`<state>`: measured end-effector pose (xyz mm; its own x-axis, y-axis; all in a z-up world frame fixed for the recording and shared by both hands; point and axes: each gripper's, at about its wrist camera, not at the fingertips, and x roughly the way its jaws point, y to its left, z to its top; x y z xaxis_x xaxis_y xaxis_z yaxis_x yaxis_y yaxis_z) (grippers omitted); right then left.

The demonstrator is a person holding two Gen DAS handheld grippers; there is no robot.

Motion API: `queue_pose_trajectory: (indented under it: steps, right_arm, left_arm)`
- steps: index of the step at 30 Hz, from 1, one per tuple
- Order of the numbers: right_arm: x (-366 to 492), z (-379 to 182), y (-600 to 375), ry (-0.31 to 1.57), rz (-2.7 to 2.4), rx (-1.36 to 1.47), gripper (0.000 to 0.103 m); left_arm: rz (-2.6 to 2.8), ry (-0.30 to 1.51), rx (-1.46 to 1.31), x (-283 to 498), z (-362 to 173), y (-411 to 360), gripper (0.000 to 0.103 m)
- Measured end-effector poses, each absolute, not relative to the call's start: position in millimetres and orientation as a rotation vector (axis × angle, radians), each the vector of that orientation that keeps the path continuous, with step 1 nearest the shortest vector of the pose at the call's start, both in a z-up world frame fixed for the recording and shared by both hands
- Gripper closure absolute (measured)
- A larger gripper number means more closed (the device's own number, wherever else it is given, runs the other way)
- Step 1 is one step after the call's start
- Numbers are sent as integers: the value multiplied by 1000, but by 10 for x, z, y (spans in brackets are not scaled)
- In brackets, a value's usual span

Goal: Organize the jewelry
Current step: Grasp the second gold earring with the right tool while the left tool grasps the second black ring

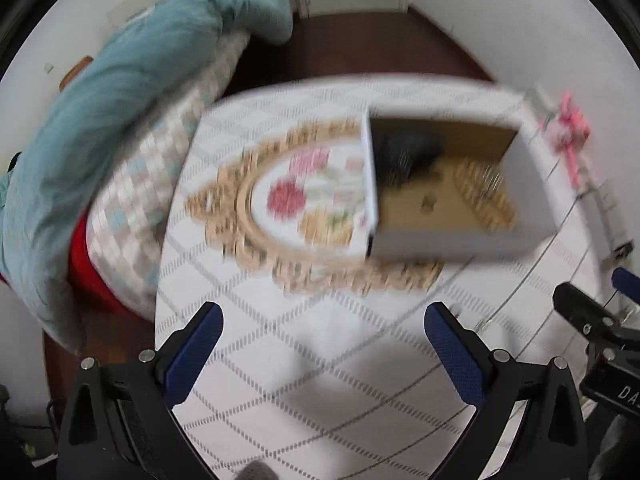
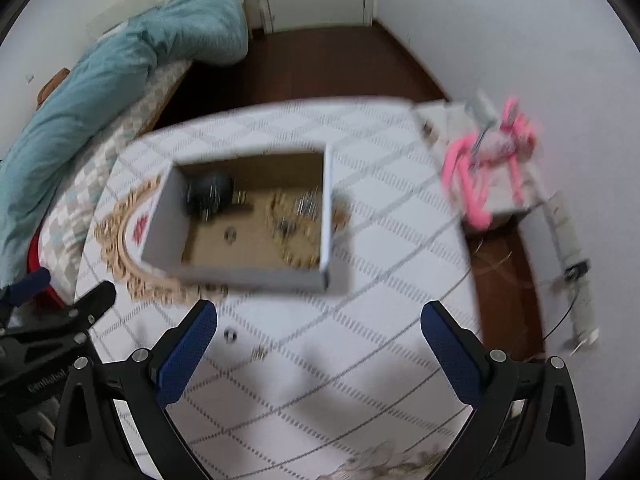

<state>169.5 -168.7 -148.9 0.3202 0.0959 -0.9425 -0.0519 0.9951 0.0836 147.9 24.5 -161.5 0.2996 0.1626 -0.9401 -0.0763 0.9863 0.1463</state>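
Note:
An open white cardboard box point(image 1: 460, 240) point(image 2: 248, 276) stands on the table. It holds a dark bundle point(image 1: 404, 152) point(image 2: 210, 192), a gold chain with shiny pieces point(image 1: 484, 192) point(image 2: 298, 220) and a small ring-like piece point(image 2: 230, 236). Two small jewelry pieces point(image 2: 230, 335) lie on the cloth in front of the box, near my right gripper's left finger. My left gripper point(image 1: 322, 356) is open and empty, in front of the box. My right gripper point(image 2: 320, 354) is open and empty, also in front of the box. Both views are blurred.
The table has a white diamond-patterned cloth point(image 1: 320, 360) point(image 2: 380, 200) and a gold-framed floral mat point(image 1: 288, 200) point(image 2: 128, 240) under the box. A pink object point(image 1: 568, 128) point(image 2: 488, 160) sits on a grey box at the right. A bed with a teal blanket point(image 1: 120, 92) point(image 2: 120, 68) lies left.

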Motion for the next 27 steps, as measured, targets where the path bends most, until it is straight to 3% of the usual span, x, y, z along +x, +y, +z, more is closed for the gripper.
queue_pose_trajectory:
  steps: [4, 8, 12, 14, 18, 20, 21, 27]
  right_arm:
    - [1559, -1920, -1606, 1307, 133, 63, 2]
    - [1482, -2184, -1507, 1339, 159, 61, 31]
    - [1479, -2283, -1407, 1343, 179, 51, 39]
    - [1486, -2316, -1358, 1347, 187, 45, 51]
    - [1501, -2312, -1250, 1321, 185, -6, 59]
    - [1502, -2310, -1197, 1309, 170, -49, 82]
    - [1497, -2310, -1185, 1306, 169, -58, 88]
    - [1452, -2288, -1273, 1298, 174, -8, 92]
  left_arm:
    - [194, 1321, 123, 1348, -1986, 262, 0]
    - [206, 1371, 132, 1297, -2254, 314, 0]
    - [218, 1386, 85, 1266, -2376, 417, 0]
    - [220, 1388, 68, 1261, -2389, 453, 0]
    - [218, 1390, 61, 1251, -2394, 466, 0]
    - [218, 1388, 63, 1243, -2402, 474, 0]
    - [218, 1388, 63, 1241, -2404, 476, 0]
    - [216, 1390, 54, 1246, -2380, 459, 0]
